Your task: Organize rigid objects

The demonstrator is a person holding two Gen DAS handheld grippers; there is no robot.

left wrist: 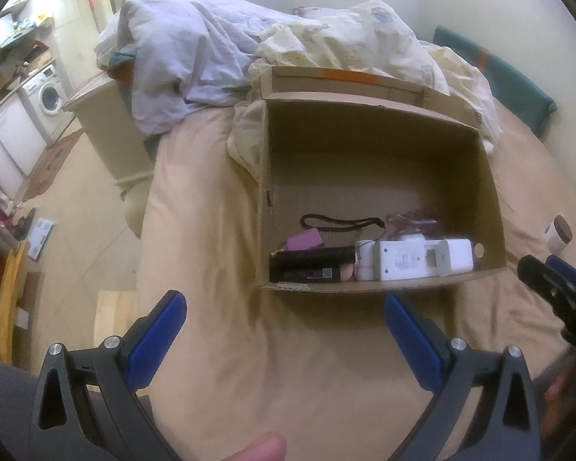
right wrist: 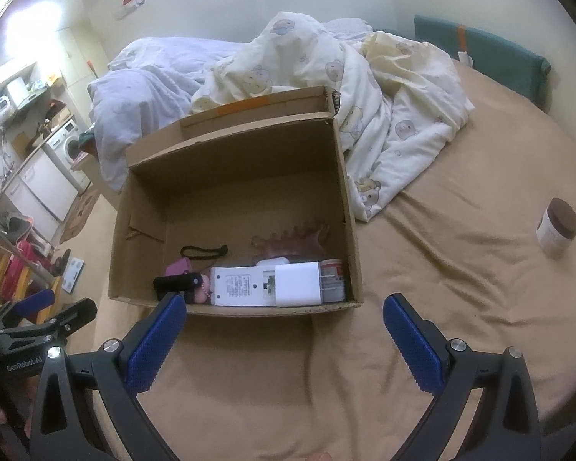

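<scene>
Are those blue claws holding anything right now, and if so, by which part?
Nothing is held. The left gripper and right gripper are both open, empty, above the bed short of the box.

"GenRobot.AI" printed on the left claw (right wrist: 38,307)

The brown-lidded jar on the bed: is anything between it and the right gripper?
Nothing visible. The jar stands alone on the bare sheet, right of the cardboard box; the right gripper is open and empty.
</scene>
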